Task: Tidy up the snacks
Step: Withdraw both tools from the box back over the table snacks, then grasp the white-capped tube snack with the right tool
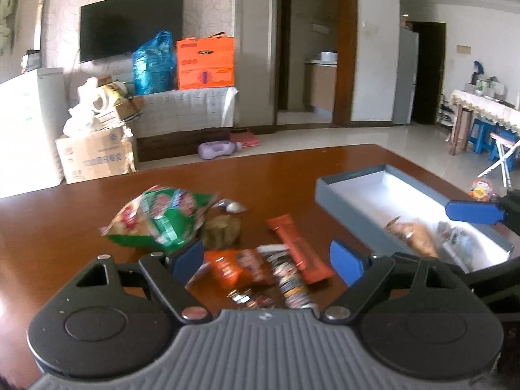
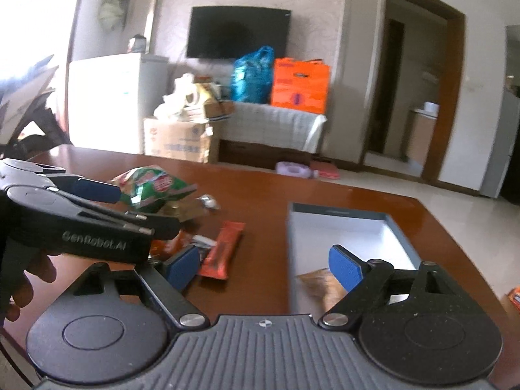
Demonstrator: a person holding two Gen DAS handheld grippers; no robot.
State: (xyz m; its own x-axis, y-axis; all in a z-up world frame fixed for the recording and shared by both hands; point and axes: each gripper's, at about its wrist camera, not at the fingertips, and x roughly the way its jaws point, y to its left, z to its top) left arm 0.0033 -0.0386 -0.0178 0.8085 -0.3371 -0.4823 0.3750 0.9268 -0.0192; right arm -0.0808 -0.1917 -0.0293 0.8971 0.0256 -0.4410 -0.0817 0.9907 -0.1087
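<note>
Your left gripper and right gripper are both spread, holding nothing. Crinkled foil snacks lie blurred on the glossy table, left of the rectangular grey box. Wrappers inside it are partly cut off.

A home living room. A flat television hangs on patterned wallpaper above a cloth-covered cabinet stacked with bags, cardboard boxes sit beside a small white fridge, and a doorway opens onto a kitchen counter.
</note>
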